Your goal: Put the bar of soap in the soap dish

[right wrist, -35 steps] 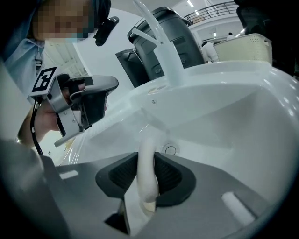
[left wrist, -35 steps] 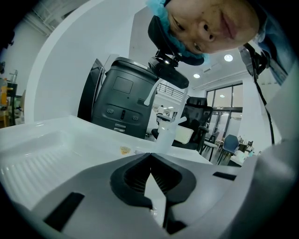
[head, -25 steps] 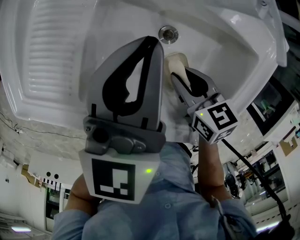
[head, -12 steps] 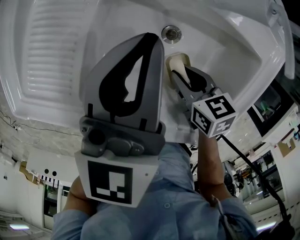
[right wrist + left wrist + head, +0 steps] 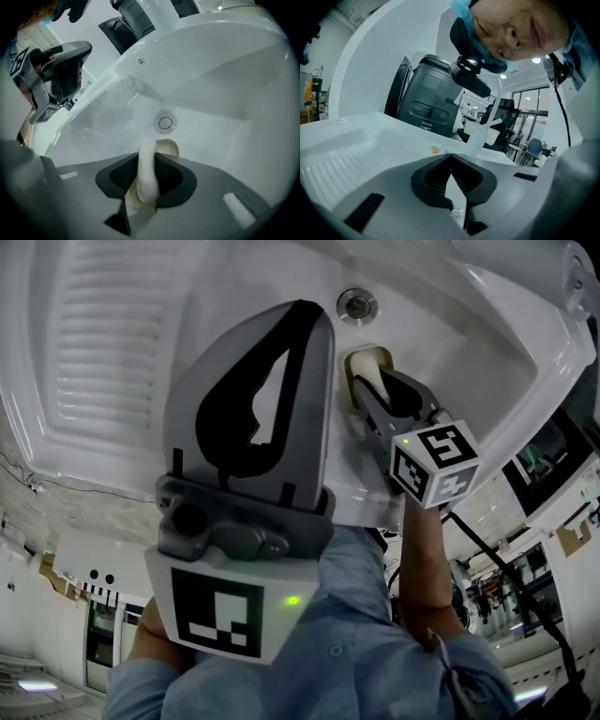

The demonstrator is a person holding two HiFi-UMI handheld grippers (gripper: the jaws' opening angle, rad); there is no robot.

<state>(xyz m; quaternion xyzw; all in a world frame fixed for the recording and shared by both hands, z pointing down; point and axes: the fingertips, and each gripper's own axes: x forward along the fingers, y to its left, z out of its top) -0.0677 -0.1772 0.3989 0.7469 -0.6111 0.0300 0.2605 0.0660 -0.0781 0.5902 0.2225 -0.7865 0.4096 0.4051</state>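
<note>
White bar of soap [image 5: 146, 185] is standing on edge, pinched between the right gripper's [image 5: 146, 157] fingers over the beige soap dish [image 5: 171, 147] beneath their tips, while the left gripper's [image 5: 450, 155] fingers are pressing together, empty.

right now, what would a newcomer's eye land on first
The big grey left gripper fills the head view's middle, shut and empty. Past it, the right gripper clamps a cream bar of soap over the beige soap dish, beside the round metal drain of the white sink.
</note>
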